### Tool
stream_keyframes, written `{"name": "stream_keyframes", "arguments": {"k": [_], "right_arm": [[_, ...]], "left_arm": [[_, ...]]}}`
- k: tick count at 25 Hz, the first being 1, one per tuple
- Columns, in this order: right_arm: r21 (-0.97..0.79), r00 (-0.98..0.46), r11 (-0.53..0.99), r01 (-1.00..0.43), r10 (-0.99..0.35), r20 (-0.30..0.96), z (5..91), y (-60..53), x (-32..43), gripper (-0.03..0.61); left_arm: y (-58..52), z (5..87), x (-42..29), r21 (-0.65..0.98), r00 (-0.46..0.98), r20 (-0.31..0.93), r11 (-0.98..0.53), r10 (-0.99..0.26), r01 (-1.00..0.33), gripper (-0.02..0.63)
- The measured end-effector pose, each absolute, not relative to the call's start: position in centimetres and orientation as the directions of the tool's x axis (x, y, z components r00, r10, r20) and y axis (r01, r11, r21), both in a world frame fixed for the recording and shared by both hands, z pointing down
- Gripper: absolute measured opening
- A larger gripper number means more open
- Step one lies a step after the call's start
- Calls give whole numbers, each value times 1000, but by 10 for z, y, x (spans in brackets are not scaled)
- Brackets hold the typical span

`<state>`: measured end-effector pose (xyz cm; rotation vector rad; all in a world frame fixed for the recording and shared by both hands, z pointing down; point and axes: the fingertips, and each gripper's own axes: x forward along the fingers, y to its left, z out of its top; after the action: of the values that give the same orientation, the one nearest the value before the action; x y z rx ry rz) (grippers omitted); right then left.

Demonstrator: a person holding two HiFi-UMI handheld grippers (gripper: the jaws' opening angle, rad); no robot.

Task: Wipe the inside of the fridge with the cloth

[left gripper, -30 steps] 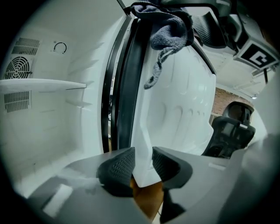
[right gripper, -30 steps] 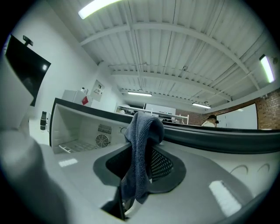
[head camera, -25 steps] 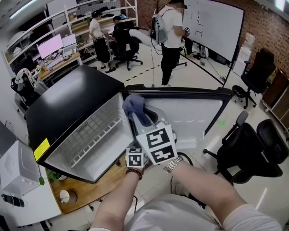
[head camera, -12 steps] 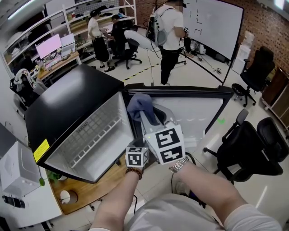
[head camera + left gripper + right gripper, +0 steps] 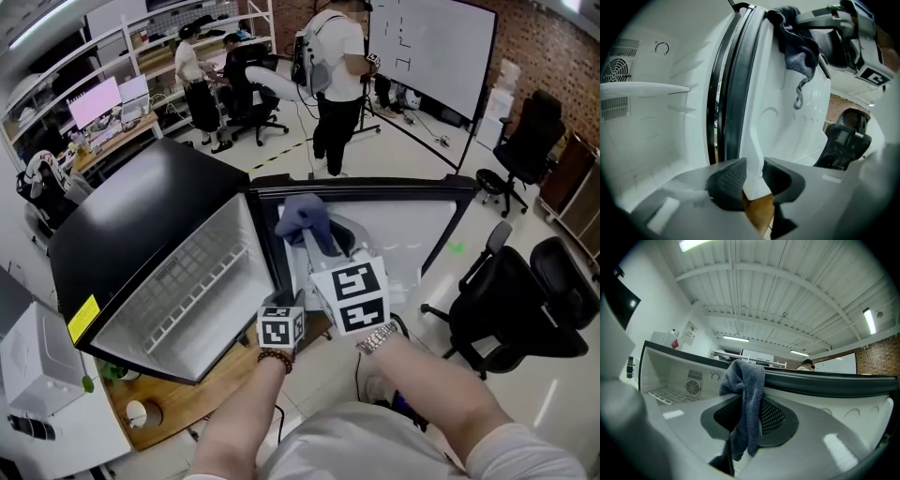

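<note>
A black mini fridge (image 5: 141, 211) stands open, its white inside (image 5: 183, 281) with a wire shelf facing me. The door (image 5: 403, 230) swings out to the right. My right gripper (image 5: 317, 236) is shut on a blue-grey cloth (image 5: 305, 216) and holds it level at the door's upper edge, next to the hinge side. In the right gripper view the cloth (image 5: 747, 404) drapes down between the jaws. My left gripper (image 5: 753, 180) is lower and shut on a white ridge of the door lining (image 5: 754, 150). The cloth (image 5: 799, 47) hangs above it.
The fridge sits on a wooden table (image 5: 202, 394) beside a white box (image 5: 37, 375). Black office chairs (image 5: 520, 309) stand close on the right. People (image 5: 328, 66) stand and sit behind the fridge by a whiteboard (image 5: 441, 42).
My right gripper has carried the cloth to the right, from the cabinet's opening toward the door. The left gripper has kept its hold in place.
</note>
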<state>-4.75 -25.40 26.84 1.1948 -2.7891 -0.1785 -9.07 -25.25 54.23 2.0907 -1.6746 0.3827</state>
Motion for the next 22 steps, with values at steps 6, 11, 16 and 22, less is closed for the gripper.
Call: {"name": "stream_keyframes", "arguments": {"k": [6,11,16,22], "right_arm": [[153,-659,657,-738,-751,47,272,-262,-31,94],[151,-633,631,-761,-773,43,273,-267,-12,94],[149,-608,607,-781,-793,44,274,-272,7,94],[142,-578,578,-804,-815,46,274,-277,30,94]], "left_arm": [[-253,543,-92,155,231,473,-177,-850,-972,107],[-253,543,-92,153,229,473,-177,-850,-972,106],[-252,542,-93,150,224,475,-172,-851,-974,106],[-253,543,-93,146,217,475,-167,-853,-975,104]]}}
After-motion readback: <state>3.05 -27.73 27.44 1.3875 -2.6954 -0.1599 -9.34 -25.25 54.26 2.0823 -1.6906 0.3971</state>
